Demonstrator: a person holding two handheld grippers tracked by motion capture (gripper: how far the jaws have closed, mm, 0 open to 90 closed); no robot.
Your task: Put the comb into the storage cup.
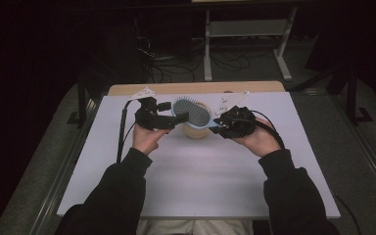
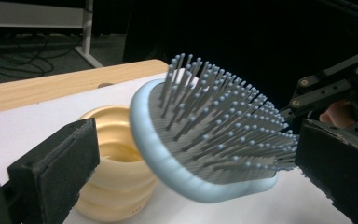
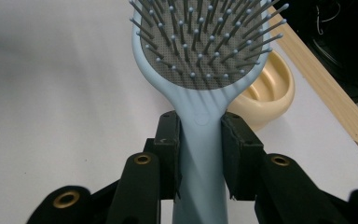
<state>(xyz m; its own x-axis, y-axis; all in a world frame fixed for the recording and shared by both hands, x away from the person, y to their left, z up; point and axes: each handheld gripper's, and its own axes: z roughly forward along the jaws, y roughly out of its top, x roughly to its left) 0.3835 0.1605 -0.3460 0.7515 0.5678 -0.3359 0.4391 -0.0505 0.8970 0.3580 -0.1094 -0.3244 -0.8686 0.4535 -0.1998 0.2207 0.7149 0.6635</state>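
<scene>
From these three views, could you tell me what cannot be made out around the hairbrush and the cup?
- Cup contents: high view, hairbrush head covers it.
- Handle end: right gripper view, cut by the bottom edge below the right gripper.
- Left gripper: whether its pads touch the brush, unclear.

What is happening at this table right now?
A person holds a gripper in each hand. The right gripper is shut on the handle of a light blue hairbrush, holding it above a cream ribbed bowl on the white table. The left gripper is open, its jaws on either side of the brush head.
</scene>
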